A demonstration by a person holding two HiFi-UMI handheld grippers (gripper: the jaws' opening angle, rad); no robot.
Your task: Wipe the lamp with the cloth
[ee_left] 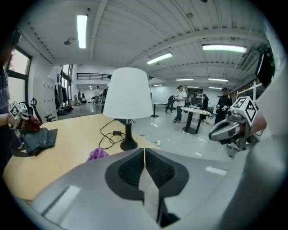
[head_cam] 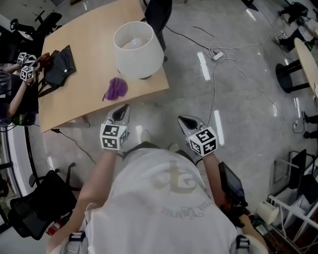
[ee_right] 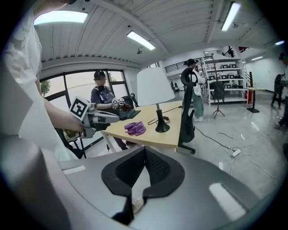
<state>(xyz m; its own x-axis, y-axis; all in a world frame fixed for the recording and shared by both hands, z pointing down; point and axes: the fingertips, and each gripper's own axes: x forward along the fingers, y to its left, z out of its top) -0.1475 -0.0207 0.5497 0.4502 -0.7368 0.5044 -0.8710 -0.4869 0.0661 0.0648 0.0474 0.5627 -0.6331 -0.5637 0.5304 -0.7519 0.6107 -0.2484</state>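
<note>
A table lamp with a white shade [head_cam: 138, 49] [ee_left: 128, 94] [ee_right: 155, 85] stands on the wooden table [head_cam: 89, 99] near its right edge. A crumpled purple cloth [head_cam: 116, 89] [ee_left: 96, 154] [ee_right: 135, 128] lies on the tabletop in front of the lamp. My left gripper [head_cam: 120, 113] [ee_left: 144, 150] hangs at the table's near edge, just short of the cloth, shut with nothing between its pads. My right gripper [head_cam: 187, 121] [ee_right: 144, 150] is off the table over the floor, to the right, also shut and empty.
A dark bag [head_cam: 59, 67] lies at the table's left end, where another person [head_cam: 20, 82] holds marker-cube grippers. A black chair [head_cam: 158, 12] stands behind the lamp. The lamp's cord [ee_left: 108, 134] runs over the tabletop. Cables and a power strip [head_cam: 218, 54] lie on the floor.
</note>
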